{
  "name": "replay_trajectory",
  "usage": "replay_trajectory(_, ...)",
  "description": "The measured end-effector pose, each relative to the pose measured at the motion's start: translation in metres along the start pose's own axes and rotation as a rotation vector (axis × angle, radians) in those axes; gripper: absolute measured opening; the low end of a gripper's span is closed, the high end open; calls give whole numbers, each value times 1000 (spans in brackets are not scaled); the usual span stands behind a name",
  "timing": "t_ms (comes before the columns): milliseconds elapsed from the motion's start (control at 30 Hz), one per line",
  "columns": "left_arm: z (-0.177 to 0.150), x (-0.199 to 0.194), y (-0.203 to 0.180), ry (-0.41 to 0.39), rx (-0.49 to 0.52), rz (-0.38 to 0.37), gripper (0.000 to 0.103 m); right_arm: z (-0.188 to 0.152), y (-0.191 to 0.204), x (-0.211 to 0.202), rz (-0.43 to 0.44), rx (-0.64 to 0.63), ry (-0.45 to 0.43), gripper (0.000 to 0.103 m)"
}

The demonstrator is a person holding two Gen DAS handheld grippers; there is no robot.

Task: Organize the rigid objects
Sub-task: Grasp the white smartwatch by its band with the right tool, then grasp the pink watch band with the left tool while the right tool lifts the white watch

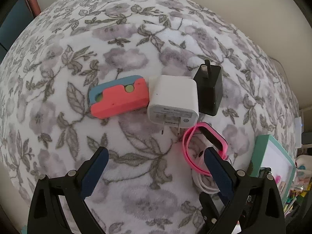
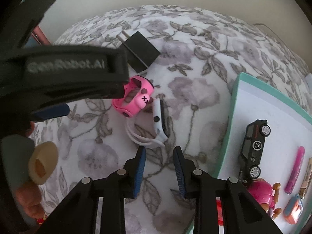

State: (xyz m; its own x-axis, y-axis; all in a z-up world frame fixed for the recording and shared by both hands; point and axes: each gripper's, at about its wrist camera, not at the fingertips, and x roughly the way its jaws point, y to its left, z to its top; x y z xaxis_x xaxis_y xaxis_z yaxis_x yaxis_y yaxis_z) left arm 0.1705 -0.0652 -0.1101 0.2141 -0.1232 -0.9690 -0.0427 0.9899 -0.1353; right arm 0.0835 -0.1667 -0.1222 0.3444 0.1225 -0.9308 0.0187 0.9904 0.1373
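On the floral blanket [image 1: 136, 39] lie a coral and blue block [image 1: 119, 96], a white plug adapter [image 1: 173, 101] and a black plug adapter [image 1: 209, 91] [image 2: 139, 51]. A pink watch [image 1: 204, 146] [image 2: 134, 97] lies by a white watch [image 2: 160, 119] with white straps. My left gripper [image 1: 156, 154] is open and empty, its right finger [image 1: 218, 173] over the pink watch. It also shows in the right wrist view [image 2: 58, 74]. My right gripper [image 2: 159, 156] is open and empty just short of the white watch.
A mint-rimmed box [image 2: 234, 101] [image 1: 259, 156] stands at the right. It holds a black toy car [image 2: 253, 148], a pink marker [image 2: 295, 169], a pink figure [image 2: 261, 193] and a coral and blue block [image 2: 293, 208]. A wall lies behind the bed.
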Motion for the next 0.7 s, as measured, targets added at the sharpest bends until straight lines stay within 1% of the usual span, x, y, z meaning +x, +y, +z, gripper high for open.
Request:
replay_trajectory(67, -2, 2, 0, -9, 5, 15, 98, -1, -3, -3, 3, 6, -11, 32)
replay_trajectory(200, -3, 10, -9, -30, 31, 78, 98, 1, -9, -5, 14, 5, -20, 33)
replay_trajectory(233, -3, 11, -6, -33, 36, 87, 98, 1, -10, -5, 17, 5, -19, 36)
replay_trajectory(267, -4, 12, -8, -37, 44, 103, 98, -2, -9, -7, 17, 5, -19, 44)
replay_trajectory(300, -2, 15, -10, -39, 52, 116, 98, -2, -10, -6, 14, 6, -22, 49)
replay_trajectory(333, 0, 24, -19, -39, 59, 129, 98, -2, -10, -6, 13, 7, -28, 55)
replay_trajectory(400, 1, 32, -22, -31, 70, 147, 98, -1, -9, -7, 15, 3, -38, 55)
replay_trajectory(500, 1, 40, -20, -15, 57, 147, 98, 3, -2, -4, 7, -16, -54, 57)
replay_trajectory(700, 5, 46, -11, -10, 63, 151, 98, 8, 13, 5, -31, -62, -72, 57)
